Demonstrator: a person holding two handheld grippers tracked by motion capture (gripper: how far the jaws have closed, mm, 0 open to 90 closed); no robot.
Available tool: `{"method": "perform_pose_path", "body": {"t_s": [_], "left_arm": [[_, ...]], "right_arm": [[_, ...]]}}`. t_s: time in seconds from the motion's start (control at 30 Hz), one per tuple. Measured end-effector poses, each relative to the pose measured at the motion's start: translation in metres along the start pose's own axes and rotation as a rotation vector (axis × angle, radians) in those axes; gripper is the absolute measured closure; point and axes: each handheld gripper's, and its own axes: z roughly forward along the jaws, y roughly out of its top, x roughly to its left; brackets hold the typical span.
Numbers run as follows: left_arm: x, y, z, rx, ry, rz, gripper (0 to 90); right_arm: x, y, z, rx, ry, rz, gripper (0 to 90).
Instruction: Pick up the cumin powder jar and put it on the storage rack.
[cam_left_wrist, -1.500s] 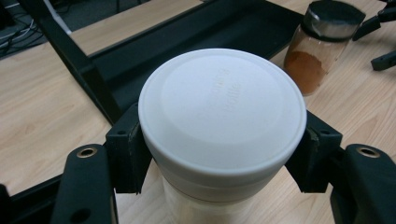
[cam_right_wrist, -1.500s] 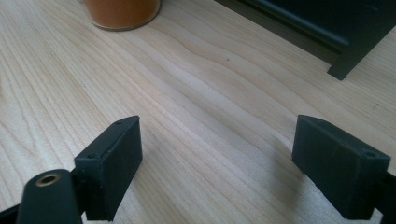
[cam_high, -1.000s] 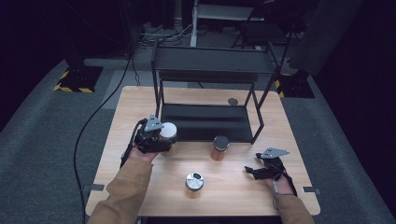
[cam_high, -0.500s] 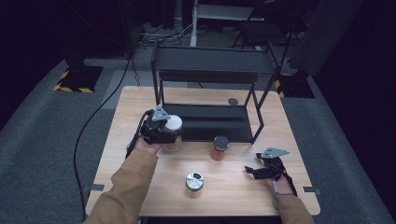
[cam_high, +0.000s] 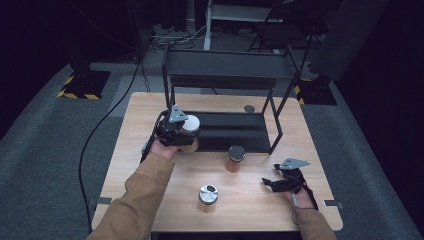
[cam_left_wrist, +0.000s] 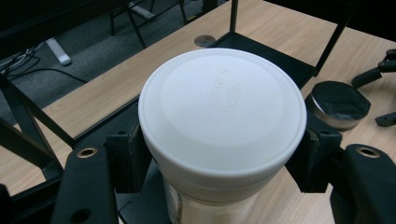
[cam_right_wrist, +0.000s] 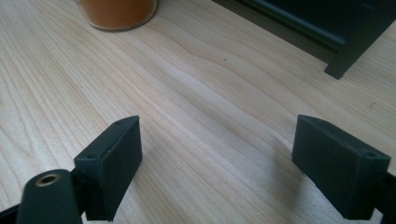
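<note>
Left claw (cam_left_wrist: 219, 154) clamps white-lidded jar (cam_left_wrist: 222, 119) beside black rack (cam_high: 225, 82)

White-lidded jar (cam_left_wrist: 222, 121), orange jar (cam_high: 235, 159), black shelf (cam_high: 225, 131), pale wood table (cam_high: 250, 200)

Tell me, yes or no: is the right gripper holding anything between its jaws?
No: in the right gripper view the right gripper has its jaws apart with bare wooden table between them.
</note>
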Motion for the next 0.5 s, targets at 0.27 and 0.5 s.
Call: {"method": "perform_pose_path", "body": {"t_s": [0.27, 0.5], "left_arm": [[0.003, 0.007, 0.016, 0.016, 0.006, -0.009, 33.1], [0.006, 0.008, 0.029, 0.036, 0.016, -0.020, 33.1]], "right_arm": [[0.000, 0.000, 0.000, 0.000, -0.002, 0.001, 15.6], [0.001, 0.000, 0.000, 0.000, -0.002, 0.001, 15.6]]}}
